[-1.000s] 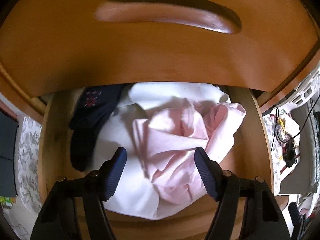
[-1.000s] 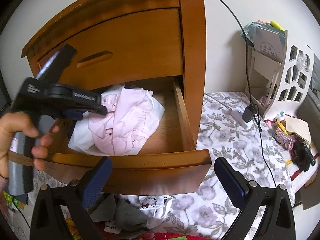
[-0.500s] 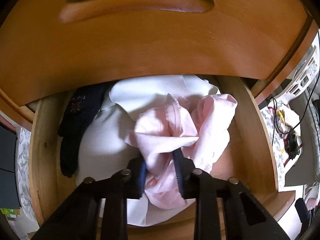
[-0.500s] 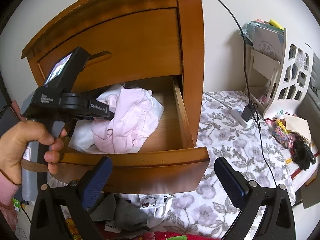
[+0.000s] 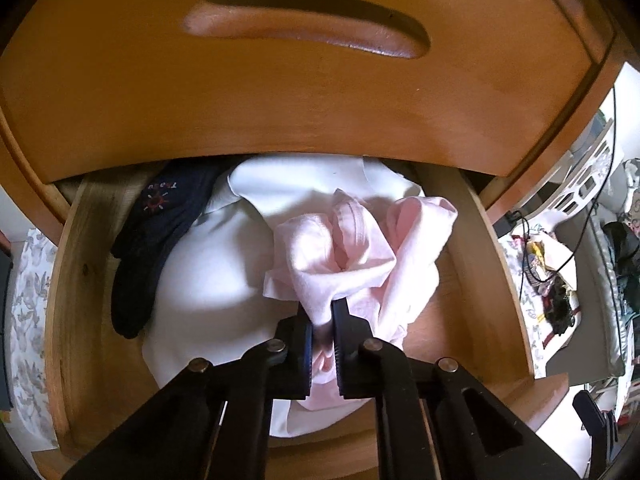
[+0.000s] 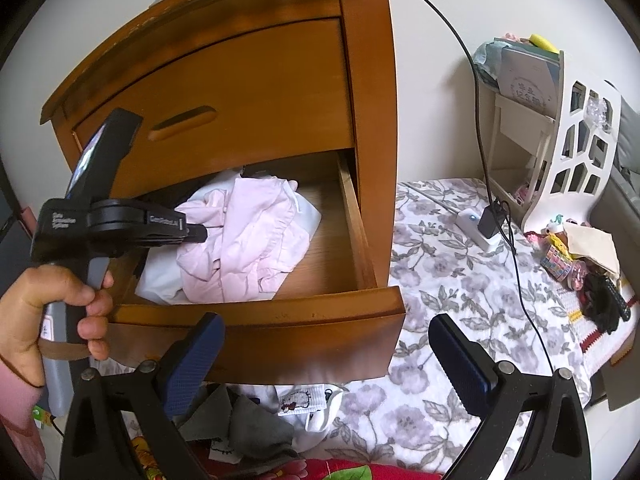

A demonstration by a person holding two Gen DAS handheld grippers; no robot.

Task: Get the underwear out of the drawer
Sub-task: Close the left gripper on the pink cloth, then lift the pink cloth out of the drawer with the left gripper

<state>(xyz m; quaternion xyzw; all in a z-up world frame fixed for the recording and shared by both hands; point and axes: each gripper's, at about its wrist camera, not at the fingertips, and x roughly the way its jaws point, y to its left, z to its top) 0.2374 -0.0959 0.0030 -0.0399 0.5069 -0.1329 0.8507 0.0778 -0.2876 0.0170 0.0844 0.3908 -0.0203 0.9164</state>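
The lower wooden drawer (image 6: 264,320) stands pulled out of the chest. Pale pink underwear (image 5: 360,252) lies crumpled on white cloth (image 5: 208,280) inside it. My left gripper (image 5: 322,320) is down in the drawer, its jaws closing, and a fold of the pink fabric is pinched between the pads. In the right wrist view the left gripper (image 6: 200,234) reaches in from the left, held by a hand (image 6: 48,320), its tips at the pink underwear (image 6: 248,240). My right gripper (image 6: 326,356) hangs open in front of the drawer, with nothing in it.
A dark navy garment (image 5: 152,248) lies along the drawer's left side. The shut upper drawer front (image 5: 304,72) overhangs the back. Clothes (image 6: 280,408) lie on the floral bedding (image 6: 460,280) below. A white rack (image 6: 560,120), cables and clutter stand at the right.
The left gripper's jaws went from wide open to pinched on the pink underwear, bunching a fold upward. The hand shifted slightly over the drawer. The right gripper stayed still.
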